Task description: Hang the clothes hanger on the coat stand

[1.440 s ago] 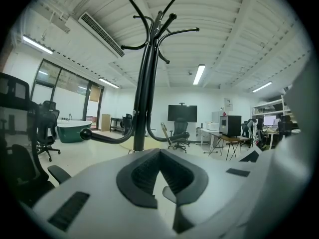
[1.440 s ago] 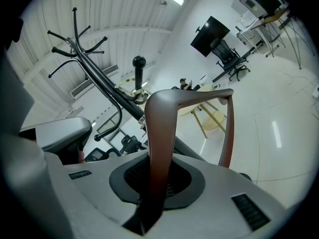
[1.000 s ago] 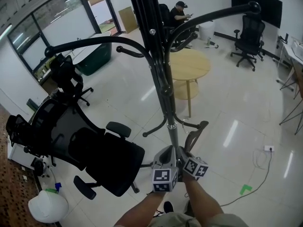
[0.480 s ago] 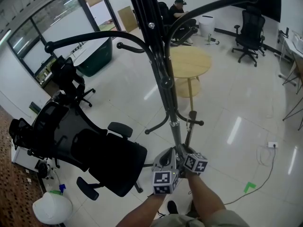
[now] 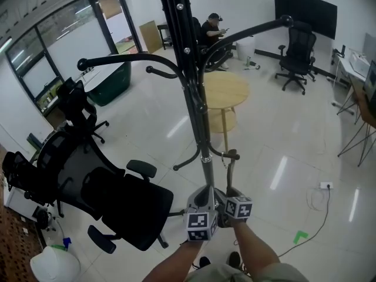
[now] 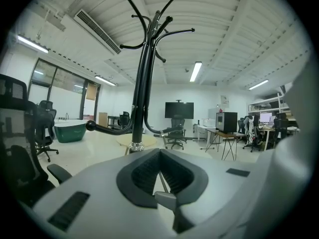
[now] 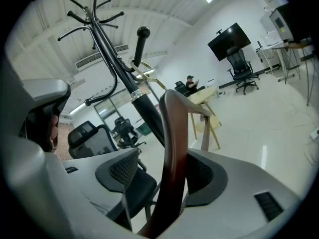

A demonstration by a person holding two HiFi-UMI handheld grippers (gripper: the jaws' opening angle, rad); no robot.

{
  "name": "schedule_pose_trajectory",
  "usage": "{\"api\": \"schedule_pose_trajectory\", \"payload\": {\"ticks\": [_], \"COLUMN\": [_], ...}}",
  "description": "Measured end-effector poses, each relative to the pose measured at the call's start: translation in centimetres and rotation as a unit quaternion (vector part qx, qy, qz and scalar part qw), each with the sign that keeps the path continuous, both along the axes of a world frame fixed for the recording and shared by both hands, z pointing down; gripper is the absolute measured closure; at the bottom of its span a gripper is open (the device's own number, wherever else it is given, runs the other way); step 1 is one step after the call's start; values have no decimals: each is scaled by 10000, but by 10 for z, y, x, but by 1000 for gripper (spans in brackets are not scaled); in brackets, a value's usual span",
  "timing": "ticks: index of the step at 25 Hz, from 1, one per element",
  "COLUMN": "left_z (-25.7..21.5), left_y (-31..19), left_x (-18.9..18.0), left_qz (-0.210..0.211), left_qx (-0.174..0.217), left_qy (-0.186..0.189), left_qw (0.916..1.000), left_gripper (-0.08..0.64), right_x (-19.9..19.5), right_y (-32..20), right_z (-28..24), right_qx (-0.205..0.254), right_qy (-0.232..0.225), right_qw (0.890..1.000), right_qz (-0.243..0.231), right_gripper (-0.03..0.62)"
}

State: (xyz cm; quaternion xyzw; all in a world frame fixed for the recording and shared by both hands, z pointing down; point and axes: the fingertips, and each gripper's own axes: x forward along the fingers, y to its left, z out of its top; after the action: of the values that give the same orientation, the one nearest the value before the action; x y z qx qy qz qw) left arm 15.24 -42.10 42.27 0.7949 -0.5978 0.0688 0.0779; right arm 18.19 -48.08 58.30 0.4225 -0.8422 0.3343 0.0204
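At coat stand [image 5: 200,119] pole, forearms [image 5: 254,248] fwd side-by-side; L tongs [image 6: 159,156] together, R tongs [image 7: 167,156] just opening, hanger [image 7: 175,133] loose between

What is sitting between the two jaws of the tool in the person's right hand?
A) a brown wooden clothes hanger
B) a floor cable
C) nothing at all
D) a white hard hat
A: in the right gripper view, the brown wooden clothes hanger rises between the jaws of the right gripper, which have just been opening and now stand wide apart around it.
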Motion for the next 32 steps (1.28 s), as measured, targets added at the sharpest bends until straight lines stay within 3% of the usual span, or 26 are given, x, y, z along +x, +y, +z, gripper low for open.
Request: {"api": "schedule_pose_trajectory", "payload": {"ticks": [8,13,16,18,20,22,24,25,32], "left_z": [-20,-25,-27,-29,-30,-31,-36,-41,-49], "left_y": [34,59,82,98,112,125,137,143,185], "left_x": [28,27,27,18,6,0,3,9,82], "left_qz": [204,191,318,501,621,672,712,745,682], "left_qx": [145,213,316,439,548,609,625,653,908], "left_qy": [73,188,317,376,403,447,512,525,204], "left_qw": [9997,9994,9985,9971,9957,9949,9942,9937,9933], "left_gripper": [551,551,551,551,551,551,551,551,551], "right_x": [41,55,63,59,57,61,72,79,152], "right_y": [35,71,101,121,139,157,177,186,240], "right_z": [-21,-71,-109,-132,-152,-170,-185,-192,-203], "right_qx": [249,995,1568,1930,2239,2477,2641,2711,3017], "right_qy": [472,678,804,935,1120,1325,1457,1485,1458], "right_qw": [9983,9924,9835,9748,9646,9544,9468,9441,9375], "right_qz": [232,263,407,614,834,1013,1119,1146,932], "right_gripper": [314,320,361,430,432,530,541,591,591]}}
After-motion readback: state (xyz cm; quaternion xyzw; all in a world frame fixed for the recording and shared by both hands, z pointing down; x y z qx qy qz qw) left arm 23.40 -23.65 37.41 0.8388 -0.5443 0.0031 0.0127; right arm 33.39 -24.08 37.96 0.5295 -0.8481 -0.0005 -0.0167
